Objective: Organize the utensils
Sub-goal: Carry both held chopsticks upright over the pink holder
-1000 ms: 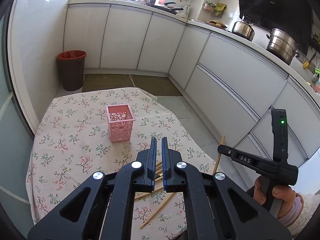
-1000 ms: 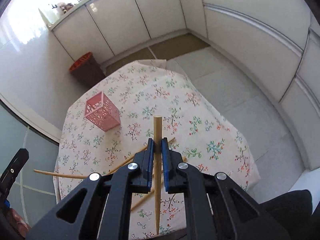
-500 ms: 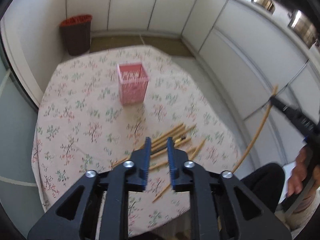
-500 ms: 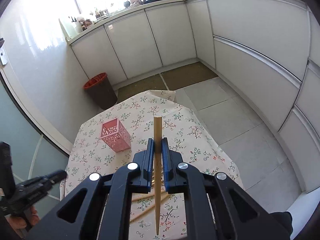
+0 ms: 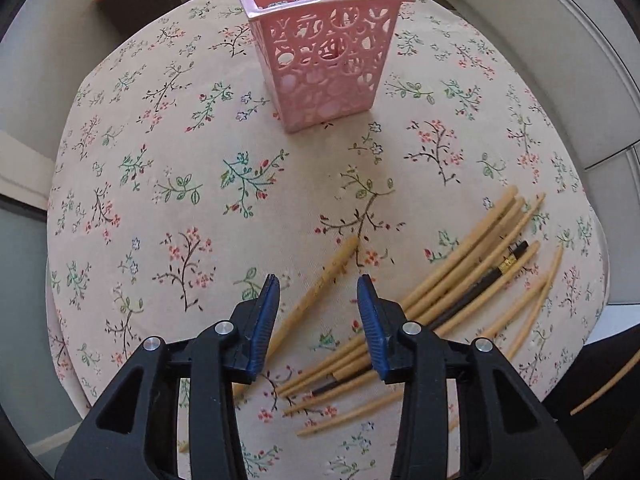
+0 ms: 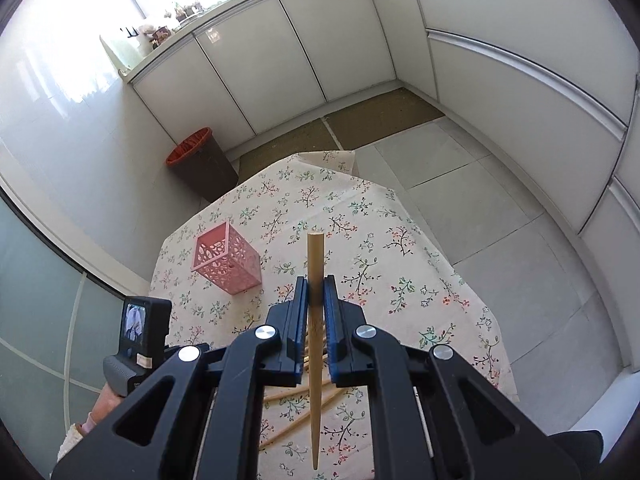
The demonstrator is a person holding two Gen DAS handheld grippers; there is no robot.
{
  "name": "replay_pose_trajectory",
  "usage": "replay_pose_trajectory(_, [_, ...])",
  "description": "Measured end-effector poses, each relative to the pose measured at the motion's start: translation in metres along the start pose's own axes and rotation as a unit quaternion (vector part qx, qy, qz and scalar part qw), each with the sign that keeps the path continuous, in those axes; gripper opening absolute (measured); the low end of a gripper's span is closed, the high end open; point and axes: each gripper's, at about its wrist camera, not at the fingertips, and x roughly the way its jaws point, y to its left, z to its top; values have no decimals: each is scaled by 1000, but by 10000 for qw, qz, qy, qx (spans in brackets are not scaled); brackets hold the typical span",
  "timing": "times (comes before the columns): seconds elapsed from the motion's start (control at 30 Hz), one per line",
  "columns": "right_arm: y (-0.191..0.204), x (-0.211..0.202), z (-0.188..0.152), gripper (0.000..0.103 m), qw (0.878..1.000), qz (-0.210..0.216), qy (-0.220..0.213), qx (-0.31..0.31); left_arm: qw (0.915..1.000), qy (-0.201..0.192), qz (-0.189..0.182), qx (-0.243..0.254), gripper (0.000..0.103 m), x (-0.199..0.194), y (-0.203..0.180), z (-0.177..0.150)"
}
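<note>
My left gripper [image 5: 317,285] hangs low over the floral tablecloth [image 5: 168,168], its jaws opening. A single bamboo chopstick [image 5: 320,284] lies between the fingertips, not pressed by the pads. Several more bamboo chopsticks [image 5: 472,252] and a black one [image 5: 484,280] are scattered to its right. The empty pink perforated holder [image 5: 324,40] stands upright further back. My right gripper [image 6: 315,289] is shut on a bamboo chopstick [image 6: 315,256], held high above the table, thick end pointing away. The pink holder [image 6: 226,258] sits below it to the left.
A brown bin with a red rim [image 6: 200,164] stands on the floor beyond the table. White cabinets [image 6: 280,52] line the walls and grey floor tiles [image 6: 500,216] lie to the right. The left gripper's body [image 6: 138,344] and a hand show at lower left.
My left gripper dropped from a level view of the kitchen to just above the chopsticks, tilted steeply down, and its jaws spread apart. The right gripper shifted slightly, still clamping its chopstick.
</note>
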Motion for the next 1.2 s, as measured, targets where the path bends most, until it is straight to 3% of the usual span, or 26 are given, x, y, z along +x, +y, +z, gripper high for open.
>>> replay_pose_trajectory(0.13, [6,12,5,8,9999,46,83,-88,9997,245,54,61,39,24,6,12])
replay_pose_trajectory(0.23, [12,18,9,8,9998,103,146,-133,9997,150,24,193,37,25,3,13])
replay_pose_trajectory(0.3, [14,21,10,8,9996,157,195,-121,9997,152,-9,187,14,24,3,12])
replay_pose_trajectory(0.4, [19,22,13,8,9993,256,260,-117,9999,74,26,81,8,19,7,10])
replay_pose_trajectory(0.5, [25,17,17,8,9991,329,225,-166,9996,-258,43,-129,6,-2,20,5])
replay_pose_trajectory(0.57, [28,12,23,8,9990,378,169,-192,9971,-690,-29,-322,6,-36,26,3])
replay_pose_trajectory(0.7, [40,-4,43,8,9981,553,-66,-261,9848,-1653,-117,-513,6,-115,32,-1])
replay_pose_trajectory(0.9, [71,-33,83,8,9932,801,-645,-554,9492,-3082,-139,-622,6,-233,19,21])
replay_pose_trajectory(1.07, [89,-47,111,8,9885,917,-962,-726,9280,-3685,-136,-529,6,-289,8,46])
replay_pose_trajectory(1.2, [100,-50,127,8,9861,963,-1093,-801,9205,-3868,-106,-541,6,-306,4,71])
